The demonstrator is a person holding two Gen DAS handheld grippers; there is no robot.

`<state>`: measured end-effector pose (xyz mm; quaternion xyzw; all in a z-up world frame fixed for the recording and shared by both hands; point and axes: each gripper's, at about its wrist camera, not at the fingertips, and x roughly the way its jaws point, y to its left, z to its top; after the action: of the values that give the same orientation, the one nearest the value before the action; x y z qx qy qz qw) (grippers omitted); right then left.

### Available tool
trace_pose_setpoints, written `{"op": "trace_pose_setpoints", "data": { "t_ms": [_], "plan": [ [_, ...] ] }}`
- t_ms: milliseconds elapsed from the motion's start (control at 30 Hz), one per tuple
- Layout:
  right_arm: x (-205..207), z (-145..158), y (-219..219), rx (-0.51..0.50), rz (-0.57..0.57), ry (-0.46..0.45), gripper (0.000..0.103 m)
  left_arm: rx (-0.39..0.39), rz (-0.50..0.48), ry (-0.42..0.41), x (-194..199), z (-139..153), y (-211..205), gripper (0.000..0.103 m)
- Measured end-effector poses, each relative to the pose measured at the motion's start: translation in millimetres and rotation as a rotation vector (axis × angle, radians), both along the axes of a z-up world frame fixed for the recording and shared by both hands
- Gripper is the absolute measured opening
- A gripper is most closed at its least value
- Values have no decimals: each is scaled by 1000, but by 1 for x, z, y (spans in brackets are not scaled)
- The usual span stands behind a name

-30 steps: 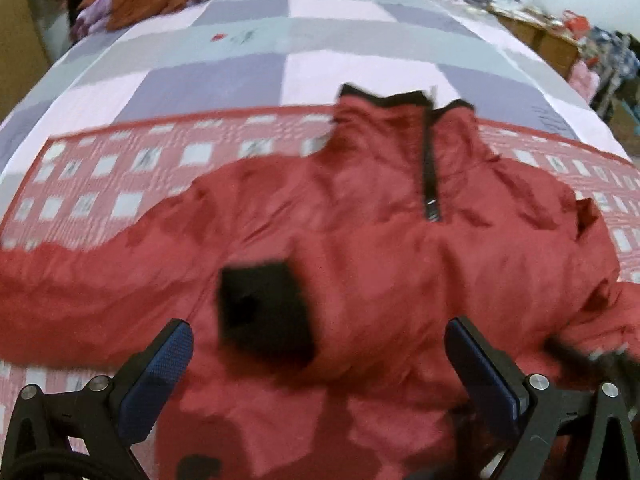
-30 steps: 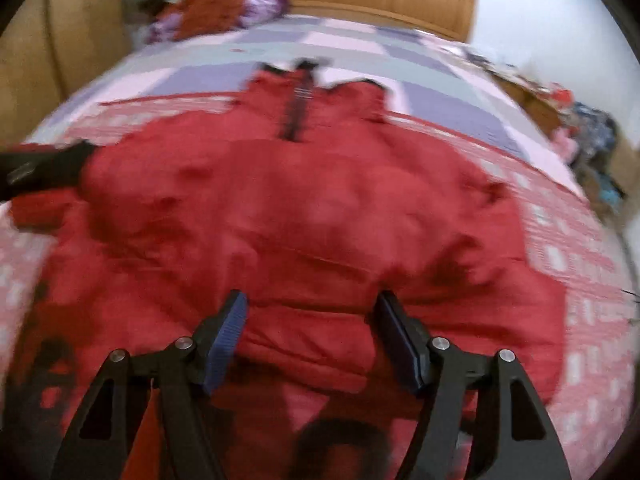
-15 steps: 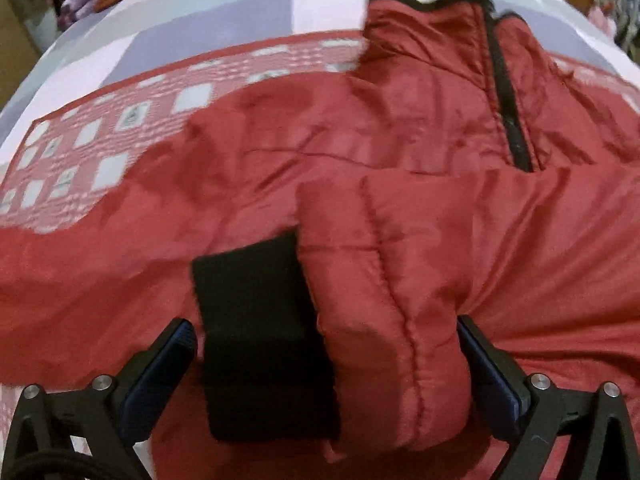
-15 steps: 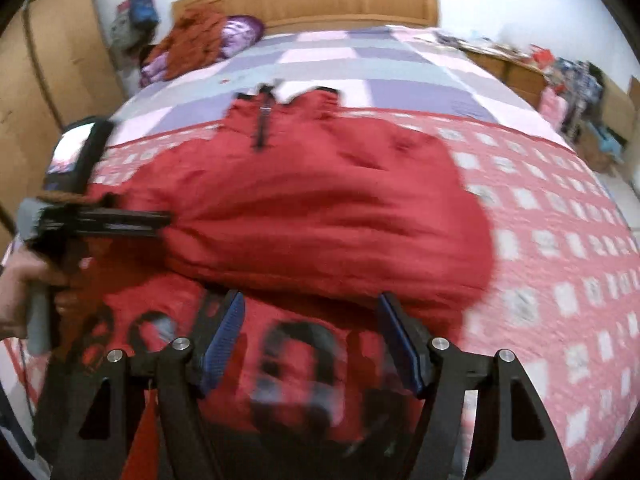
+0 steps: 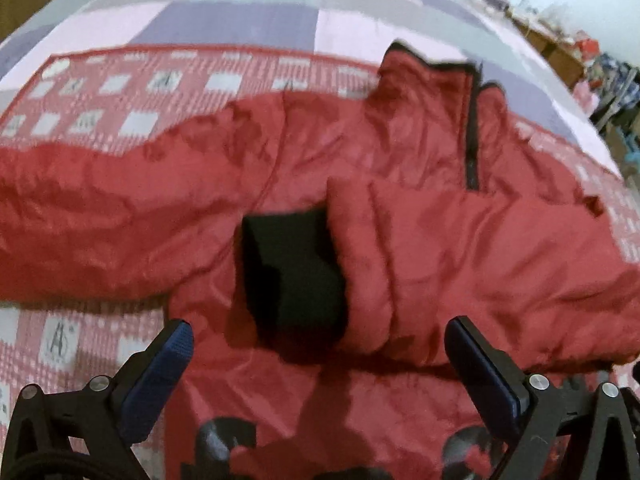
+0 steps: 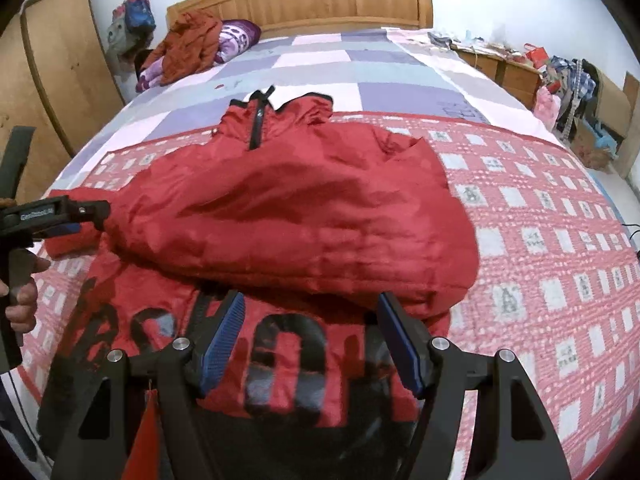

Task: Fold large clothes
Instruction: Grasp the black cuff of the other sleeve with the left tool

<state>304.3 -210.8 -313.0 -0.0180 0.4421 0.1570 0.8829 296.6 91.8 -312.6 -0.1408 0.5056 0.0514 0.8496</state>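
Note:
A large red padded jacket (image 6: pixel 288 216) with black lettering lies face up on the bed, collar toward the headboard. One sleeve is folded across its chest; its black cuff (image 5: pixel 294 272) shows in the left wrist view, where the jacket (image 5: pixel 400 200) fills the frame. The other sleeve (image 5: pixel 80 224) stretches out to the left. My left gripper (image 5: pixel 318 360) is open and empty just short of the cuff; it also shows at the left edge of the right wrist view (image 6: pixel 86 216). My right gripper (image 6: pixel 310 340) is open and empty above the jacket's lower part.
The bed carries a red-and-white checked cover (image 6: pixel 560 240) over a lilac patchwork sheet (image 6: pixel 360 64). Bundled clothes (image 6: pixel 192 44) lie by the wooden headboard (image 6: pixel 320 0). A wardrobe (image 6: pixel 56 72) stands left; cluttered low cabinets (image 6: pixel 520 68) and boxes stand right.
Both grippers have pulled back from the jacket. The folded sleeve lies released across the chest. The right view has steadied and risen, showing the whole bed.

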Motion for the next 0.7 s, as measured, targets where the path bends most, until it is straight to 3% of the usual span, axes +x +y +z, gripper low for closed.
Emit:
{"op": "trace_pose_setpoints", "data": {
  "t_ms": [133, 300, 367, 433, 467, 533, 600, 700],
  "plan": [
    [-9, -1, 5, 4, 12, 6, 71, 1, 26, -8, -5, -4, 4, 103],
    [-16, 0, 3, 0, 12, 1, 71, -80, 30, -12, 23, -13, 9, 103],
    [-18, 1, 1, 1, 3, 1, 71, -96, -38, 18, 36, -22, -3, 93],
    [-20, 2, -1, 2, -8, -3, 71, -89, -104, 59, 44, -34, -16, 66],
    [-22, 4, -2, 2, -13, -7, 71, -105, -121, 64, 45, -37, -19, 59],
    [-25, 7, -3, -3, -21, -17, 71, -119, -139, 32, 42, -32, -20, 35],
    [-28, 9, -3, -7, -26, -26, 71, -124, -140, -10, 39, -19, -18, 29],
    [-31, 13, -5, -26, -37, -42, 71, -104, -134, -120, 35, 22, -6, 27]
  ]
}}
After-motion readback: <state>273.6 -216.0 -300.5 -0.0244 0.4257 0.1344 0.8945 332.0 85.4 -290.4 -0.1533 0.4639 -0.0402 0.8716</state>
